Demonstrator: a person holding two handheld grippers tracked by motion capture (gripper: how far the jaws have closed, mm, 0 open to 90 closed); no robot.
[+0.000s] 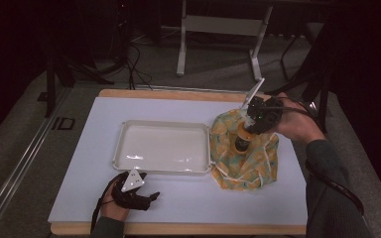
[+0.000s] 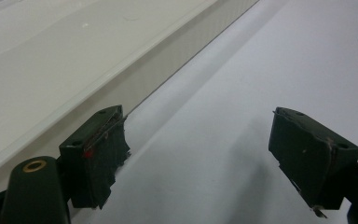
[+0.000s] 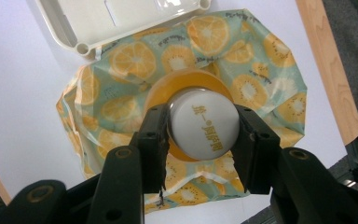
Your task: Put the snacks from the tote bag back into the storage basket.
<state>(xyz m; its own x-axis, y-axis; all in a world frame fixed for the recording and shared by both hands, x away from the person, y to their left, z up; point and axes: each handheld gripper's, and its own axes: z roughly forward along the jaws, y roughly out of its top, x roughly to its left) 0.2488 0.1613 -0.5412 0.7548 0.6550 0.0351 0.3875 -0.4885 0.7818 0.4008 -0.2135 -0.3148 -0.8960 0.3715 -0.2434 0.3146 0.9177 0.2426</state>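
Note:
A bottle with a white cap point(image 3: 205, 129) and orange body point(image 1: 241, 140) stands over a fruit-print bag point(image 1: 245, 156) lying on the white table. My right gripper point(image 3: 198, 135) is shut on the bottle's cap from above; in the high view the right gripper point(image 1: 258, 119) sits over the bag. The bag point(image 3: 261, 65) shows orange and kiwi slices on a pale teal ground. My left gripper point(image 2: 198, 158) is open with nothing between its jaws, resting low on the table beside the tray's front wall. From above, the left gripper point(image 1: 134, 196) lies at the front left.
A white plastic tray point(image 1: 129, 158) sits mid-table, its right edge touching the bag; its wall point(image 2: 135, 70) runs close past my left jaw. The table's wooden edge point(image 3: 328, 70) lies beyond the bag. A metal frame point(image 1: 218, 29) stands on the floor behind.

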